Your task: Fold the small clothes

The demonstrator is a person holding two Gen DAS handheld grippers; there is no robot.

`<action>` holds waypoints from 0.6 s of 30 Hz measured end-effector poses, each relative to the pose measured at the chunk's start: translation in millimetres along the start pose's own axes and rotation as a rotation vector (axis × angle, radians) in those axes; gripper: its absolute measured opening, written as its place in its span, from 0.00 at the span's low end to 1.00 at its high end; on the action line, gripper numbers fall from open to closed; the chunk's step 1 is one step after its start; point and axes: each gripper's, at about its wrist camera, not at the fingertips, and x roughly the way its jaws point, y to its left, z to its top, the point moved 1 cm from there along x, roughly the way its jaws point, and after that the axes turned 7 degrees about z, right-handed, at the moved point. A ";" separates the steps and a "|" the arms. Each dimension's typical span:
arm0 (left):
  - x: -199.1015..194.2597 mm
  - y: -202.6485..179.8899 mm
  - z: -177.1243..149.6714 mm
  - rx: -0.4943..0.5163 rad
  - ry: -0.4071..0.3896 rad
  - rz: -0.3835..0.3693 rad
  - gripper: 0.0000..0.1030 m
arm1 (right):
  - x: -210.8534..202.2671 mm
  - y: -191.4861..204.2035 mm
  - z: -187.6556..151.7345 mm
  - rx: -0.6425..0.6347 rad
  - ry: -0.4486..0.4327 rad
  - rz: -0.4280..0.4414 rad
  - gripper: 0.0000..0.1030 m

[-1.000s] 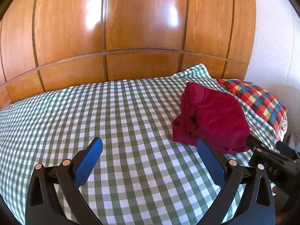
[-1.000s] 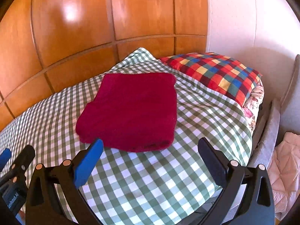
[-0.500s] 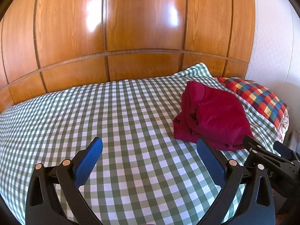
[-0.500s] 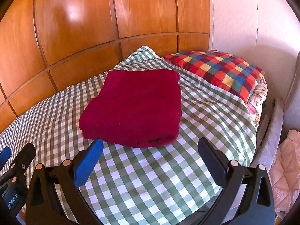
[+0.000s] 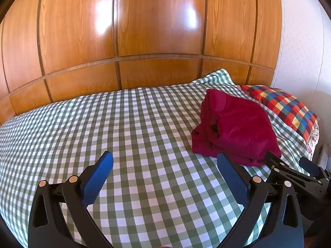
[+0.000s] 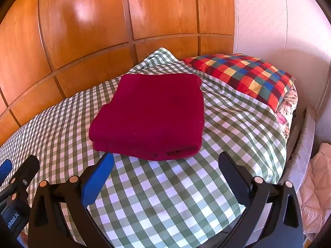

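Right now you are holding both grippers wide apart and empty: the left gripper [image 5: 164,164] is hovering over bare green checked bedspread [image 5: 124,128], while the right gripper [image 6: 165,163] is facing the folded red garment [image 6: 153,113] lying beside the multicoloured pillow [image 6: 244,76].

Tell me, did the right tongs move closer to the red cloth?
Yes. In the right wrist view the red cloth and the pillow both sit lower and larger, so the right tongs moved nearer them.
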 end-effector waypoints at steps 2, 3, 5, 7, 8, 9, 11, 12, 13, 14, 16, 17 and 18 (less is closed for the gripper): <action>-0.6 0.2 0.2 0.001 -0.002 -0.004 0.97 | -0.3 -0.6 0.0 0.007 -0.003 0.000 0.98; -1.5 0.0 0.5 0.003 -0.004 -0.007 0.97 | 0.1 -1.4 0.7 0.006 -0.003 0.003 0.98; -2.8 -0.4 1.1 0.008 -0.010 -0.005 0.97 | -1.3 -1.1 0.7 0.008 -0.006 0.002 0.98; -4.4 -0.6 2.6 0.009 -0.014 -0.006 0.97 | -2.4 -0.9 0.6 0.011 -0.006 0.008 0.98; -5.1 -0.5 3.0 0.009 -0.017 -0.004 0.97 | -2.8 -0.9 0.2 0.012 -0.006 0.011 0.98; -6.1 -0.3 3.5 0.008 -0.020 -0.003 0.97 | -2.6 -0.9 0.0 0.011 -0.003 0.012 0.98; -8.3 -0.3 4.4 0.008 -0.025 -0.002 0.97 | -1.0 -1.6 -1.0 0.016 0.007 0.016 0.98; -9.9 -0.4 4.9 0.011 -0.031 0.003 0.97 | -0.4 -2.1 -1.3 0.020 0.010 0.019 0.98; -11.3 -0.3 5.3 0.013 -0.037 0.003 0.97 | 0.0 -2.3 -1.7 0.020 0.011 0.020 0.98; -12.7 -0.2 5.7 0.015 -0.042 0.004 0.97 | 0.4 -2.2 -1.9 0.018 0.012 0.019 0.98; -14.7 -0.2 6.9 0.021 -0.051 0.008 0.97 | 0.7 -2.4 -1.9 0.020 0.014 0.022 0.98; -14.8 0.3 7.2 0.022 -0.051 0.006 0.96 | 0.5 -2.2 -2.0 0.021 0.013 0.024 0.98; -15.0 0.8 7.8 0.020 -0.050 0.004 0.96 | 0.4 -1.9 -2.0 0.020 0.013 0.024 0.98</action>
